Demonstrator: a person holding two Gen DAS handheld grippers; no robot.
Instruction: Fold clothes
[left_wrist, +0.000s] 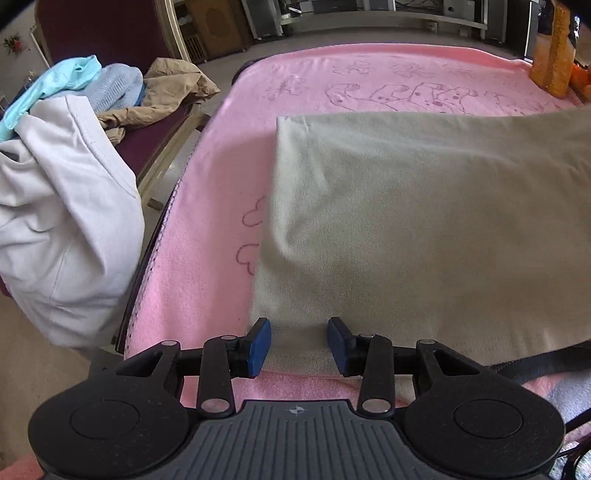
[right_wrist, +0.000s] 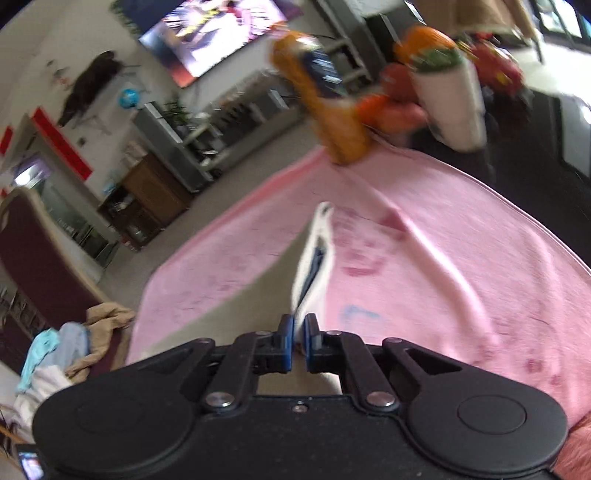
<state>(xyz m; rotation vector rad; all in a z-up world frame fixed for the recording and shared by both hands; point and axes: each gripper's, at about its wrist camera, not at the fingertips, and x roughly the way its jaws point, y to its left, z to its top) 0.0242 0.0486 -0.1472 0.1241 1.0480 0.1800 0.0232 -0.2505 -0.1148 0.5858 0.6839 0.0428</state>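
A pale grey-green garment (left_wrist: 424, 221) lies spread on the pink blanket (left_wrist: 207, 221) that covers the table. My left gripper (left_wrist: 300, 343) hovers over the garment's near left corner. It is open, its blue pads (left_wrist: 260, 343) stand well apart, and only flat cloth lies beneath them. In the right wrist view my right gripper (right_wrist: 299, 334) is shut on an edge of the garment (right_wrist: 314, 258). That edge rises from the pads as a narrow folded strip, lifted off the blanket (right_wrist: 443, 277). The picture there is blurred by motion.
A dark red chair (left_wrist: 147, 136) beside the table's left edge holds a pile of clothes (left_wrist: 122, 85). A white garment (left_wrist: 62, 221) hangs at the near left. An orange box (left_wrist: 550, 55) and a white vase of flowers (right_wrist: 450, 99) stand at the table's far end.
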